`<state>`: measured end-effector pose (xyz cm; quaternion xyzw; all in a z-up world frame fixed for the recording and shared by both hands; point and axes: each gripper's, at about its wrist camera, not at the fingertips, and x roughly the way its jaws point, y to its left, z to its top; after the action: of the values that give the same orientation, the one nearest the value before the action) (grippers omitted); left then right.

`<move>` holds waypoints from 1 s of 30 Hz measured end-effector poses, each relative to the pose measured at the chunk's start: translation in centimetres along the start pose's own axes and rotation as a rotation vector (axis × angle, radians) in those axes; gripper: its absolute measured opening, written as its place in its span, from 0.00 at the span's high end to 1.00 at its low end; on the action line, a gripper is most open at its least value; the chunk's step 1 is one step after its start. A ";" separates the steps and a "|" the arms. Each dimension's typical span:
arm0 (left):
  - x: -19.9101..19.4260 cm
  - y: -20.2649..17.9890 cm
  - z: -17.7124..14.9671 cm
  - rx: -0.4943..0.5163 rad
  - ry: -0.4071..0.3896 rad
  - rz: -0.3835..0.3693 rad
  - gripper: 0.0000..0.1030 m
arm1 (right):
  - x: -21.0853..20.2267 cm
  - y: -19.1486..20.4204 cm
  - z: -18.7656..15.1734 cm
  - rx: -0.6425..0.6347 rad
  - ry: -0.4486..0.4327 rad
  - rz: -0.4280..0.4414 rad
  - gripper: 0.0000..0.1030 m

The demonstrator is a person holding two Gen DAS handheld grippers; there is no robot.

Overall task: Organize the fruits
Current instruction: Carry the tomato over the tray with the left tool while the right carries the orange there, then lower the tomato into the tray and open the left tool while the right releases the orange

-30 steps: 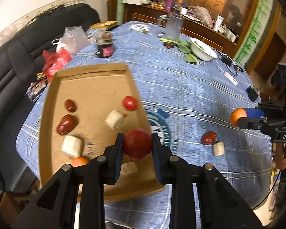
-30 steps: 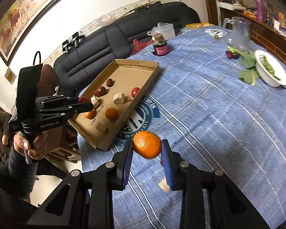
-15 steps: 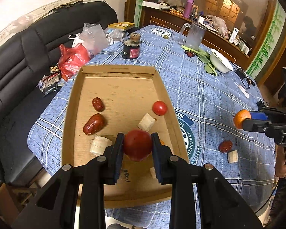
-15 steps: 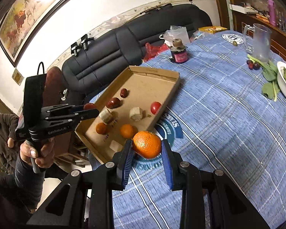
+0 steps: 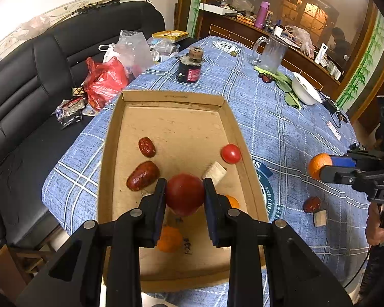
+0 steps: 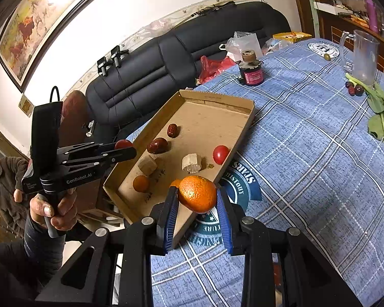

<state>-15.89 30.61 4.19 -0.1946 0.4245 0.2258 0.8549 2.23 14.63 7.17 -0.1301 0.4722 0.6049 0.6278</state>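
My left gripper [image 5: 184, 192] is shut on a large red tomato [image 5: 184, 194], held above the near half of the cardboard tray [image 5: 171, 96]. In the tray lie two red dates [image 5: 146, 147], a small tomato [image 5: 231, 153], pale cubes [image 5: 214, 172] and small oranges [image 5: 169, 239]. My right gripper [image 6: 197, 199] is shut on an orange [image 6: 197, 197], hanging over the tray's near right corner [image 6: 184, 220]. The left gripper [image 6: 120, 149] shows at the left in the right wrist view. One date [image 5: 311, 204] and a cube [image 5: 320, 217] rest on the blue cloth right of the tray.
A dark jar [image 5: 189, 70] stands beyond the tray. Further back are a glass jug [image 5: 271, 55], greens and a white bowl [image 5: 306, 92]. A black sofa [image 5: 38, 76] with bags [image 5: 105, 81] runs along the left. A person [image 6: 2, 176] stands at far left.
Both grippers have moved toward the tray with their fruit. The left one now hangs further in over the tray; the right one has come from the open cloth to the tray's near corner.
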 end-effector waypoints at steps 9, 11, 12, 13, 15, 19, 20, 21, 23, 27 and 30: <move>3.0 0.9 3.4 -0.013 0.009 0.025 0.75 | 3.9 0.5 3.5 0.006 -0.018 -0.016 0.71; 4.0 1.0 4.4 -0.017 0.014 0.041 0.75 | 5.0 0.5 4.3 0.006 -0.023 -0.032 0.71; 4.6 0.9 4.8 -0.018 0.020 0.045 0.75 | 5.7 0.4 4.9 0.008 -0.026 -0.043 0.71; 4.9 0.9 5.0 -0.017 0.021 0.050 0.75 | 6.2 0.3 5.3 0.011 -0.026 -0.047 0.71; 5.9 0.6 5.5 -0.006 0.027 0.066 0.75 | 7.2 -0.1 6.0 0.024 -0.027 -0.047 0.71; 8.6 0.6 6.3 -0.017 0.069 0.094 0.75 | 9.8 -0.8 7.7 0.041 -0.018 -0.062 0.71; 9.1 0.7 6.4 -0.020 0.075 0.101 0.75 | 10.5 -1.0 8.0 0.039 -0.014 -0.073 0.70; 9.7 0.9 6.7 -0.022 0.081 0.106 0.75 | 11.4 -1.2 8.3 0.038 -0.005 -0.089 0.70; 10.7 1.0 7.0 -0.028 0.097 0.117 0.75 | 12.8 -1.4 8.6 0.035 0.014 -0.099 0.70; 12.7 1.4 7.1 -0.031 0.144 0.136 0.75 | 15.2 -1.9 8.6 0.020 0.050 -0.145 0.69; 13.8 1.1 6.8 -0.010 0.178 0.155 0.75 | 16.8 -2.3 8.3 0.012 0.081 -0.161 0.68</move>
<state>-4.78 38.15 -3.34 -0.1845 0.5113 0.2753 0.7929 4.91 30.84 -2.04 -0.1881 0.4887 0.5441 0.6556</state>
